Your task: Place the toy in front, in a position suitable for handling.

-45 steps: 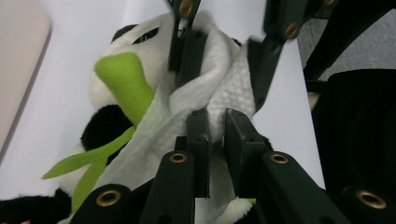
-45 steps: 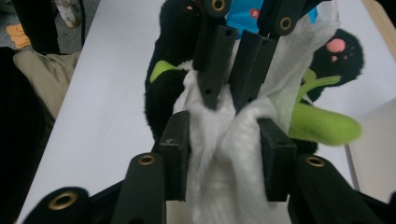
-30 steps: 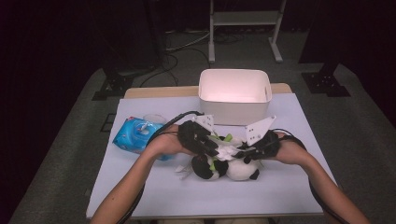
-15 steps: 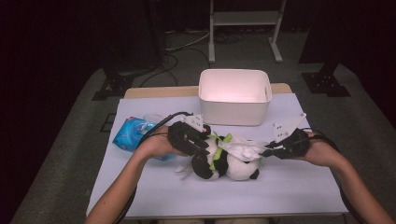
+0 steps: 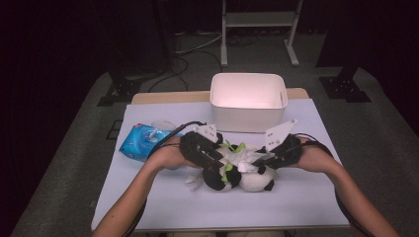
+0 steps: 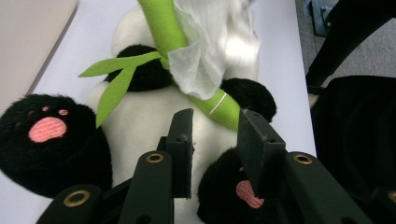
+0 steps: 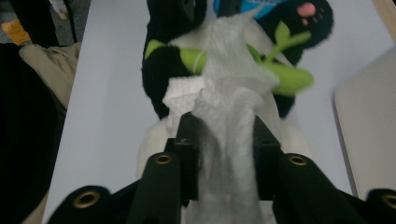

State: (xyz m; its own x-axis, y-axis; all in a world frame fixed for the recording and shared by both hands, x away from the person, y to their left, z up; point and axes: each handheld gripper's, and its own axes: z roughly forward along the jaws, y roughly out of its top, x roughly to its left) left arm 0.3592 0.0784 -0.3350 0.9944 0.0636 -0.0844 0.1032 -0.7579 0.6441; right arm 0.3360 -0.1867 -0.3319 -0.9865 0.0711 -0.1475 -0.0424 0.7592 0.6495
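White wipe cloth (image 7: 229, 126) is pinched between the jaws of the right gripper (image 7: 223, 140), which close on its bunched fabric and drape it over the plush panda (image 5: 237, 170) lying near the middle of the table (image 5: 306, 197). Just left, the left gripper (image 6: 212, 140) presses down over the panda's belly with its jaws partly apart, a gap showing between them, beside the green bamboo stalk (image 6: 163, 25). Farther back stands a white bin (image 5: 247, 98); a blue wipes pack (image 5: 141, 140) lies at far left.
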